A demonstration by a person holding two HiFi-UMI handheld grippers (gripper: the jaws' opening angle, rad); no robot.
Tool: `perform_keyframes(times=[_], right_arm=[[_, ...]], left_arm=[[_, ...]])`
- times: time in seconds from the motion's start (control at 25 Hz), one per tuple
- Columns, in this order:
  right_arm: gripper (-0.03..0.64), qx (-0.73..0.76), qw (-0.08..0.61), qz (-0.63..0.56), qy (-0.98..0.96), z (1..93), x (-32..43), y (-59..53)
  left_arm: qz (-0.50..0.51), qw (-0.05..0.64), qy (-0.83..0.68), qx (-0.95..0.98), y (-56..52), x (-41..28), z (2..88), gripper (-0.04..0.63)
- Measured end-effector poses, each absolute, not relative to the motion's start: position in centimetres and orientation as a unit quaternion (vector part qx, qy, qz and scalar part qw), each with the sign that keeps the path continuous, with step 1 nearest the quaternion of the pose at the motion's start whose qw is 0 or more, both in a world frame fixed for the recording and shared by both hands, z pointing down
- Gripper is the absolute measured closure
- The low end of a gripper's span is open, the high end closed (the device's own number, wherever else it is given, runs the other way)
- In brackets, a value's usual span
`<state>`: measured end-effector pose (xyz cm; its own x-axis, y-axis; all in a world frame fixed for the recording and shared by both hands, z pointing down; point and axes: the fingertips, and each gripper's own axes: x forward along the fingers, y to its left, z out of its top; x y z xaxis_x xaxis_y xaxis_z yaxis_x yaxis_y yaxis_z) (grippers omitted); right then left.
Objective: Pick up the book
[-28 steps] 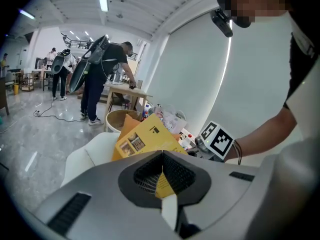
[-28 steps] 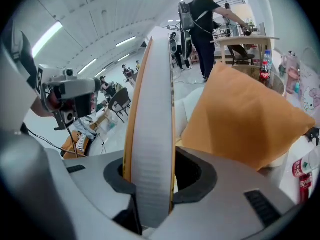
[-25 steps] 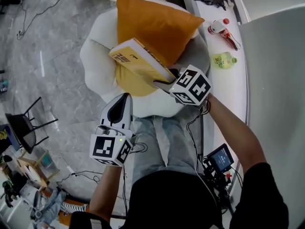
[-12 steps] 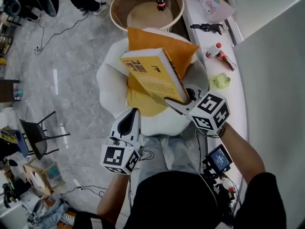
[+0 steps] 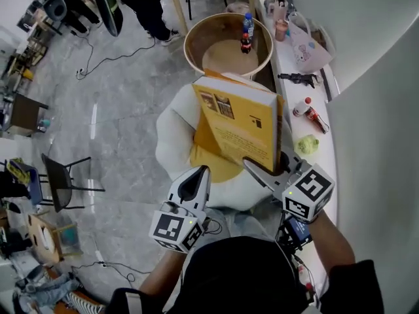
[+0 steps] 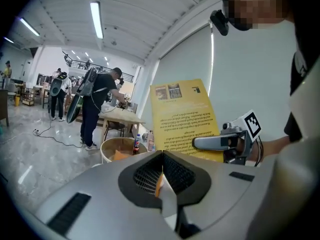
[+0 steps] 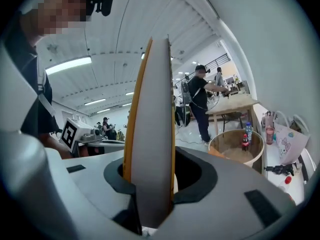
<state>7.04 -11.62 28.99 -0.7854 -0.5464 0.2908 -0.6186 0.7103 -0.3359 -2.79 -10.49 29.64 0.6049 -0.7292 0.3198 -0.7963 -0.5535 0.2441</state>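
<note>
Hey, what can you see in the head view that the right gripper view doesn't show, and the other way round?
Only the head view: the book's printed yellow cover, and a black chair on the floor.
Only the right gripper view: the book's page edge standing upright between the right gripper's jaws, which press on both covers, plus ceiling lights.
Both: the book, the round wooden tub with two bottles in it, and the left gripper.

One book (image 5: 239, 126), one cushion (image 5: 207, 153), one tub (image 5: 209, 34).
</note>
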Motion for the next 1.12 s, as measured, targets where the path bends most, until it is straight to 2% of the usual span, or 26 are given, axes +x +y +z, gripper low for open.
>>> perform_keyframes(times=[0.24, 0.64, 0.88, 1.12], right_arm=[[0.465, 0.346, 0.003, 0.179, -0.921, 21.8, 8.1, -10.3], [0.465, 0.368, -0.074, 0.139, -0.916, 14.3, 12.6, -4.6], [0.465, 0.382, -0.1, 0.118, -0.911, 13.6, 12.6, -4.4], [0.465, 0.401, -0.104, 0.101, -0.904, 12.8, 14.9, -0.9]], left_arm=[[0.05, 0.154, -0.454, 0.876, -8.6, -3.6, 24.1, 0.583], [0.019, 0.106, -0.468, 0.877, -4.0, -1.9, 19.1, 0.583], [0.013, 0.088, -0.478, 0.874, -4.1, -4.1, 19.1, 0.583], [-0.002, 0.072, -0.469, 0.88, -1.5, -2.5, 17.8, 0.583]])
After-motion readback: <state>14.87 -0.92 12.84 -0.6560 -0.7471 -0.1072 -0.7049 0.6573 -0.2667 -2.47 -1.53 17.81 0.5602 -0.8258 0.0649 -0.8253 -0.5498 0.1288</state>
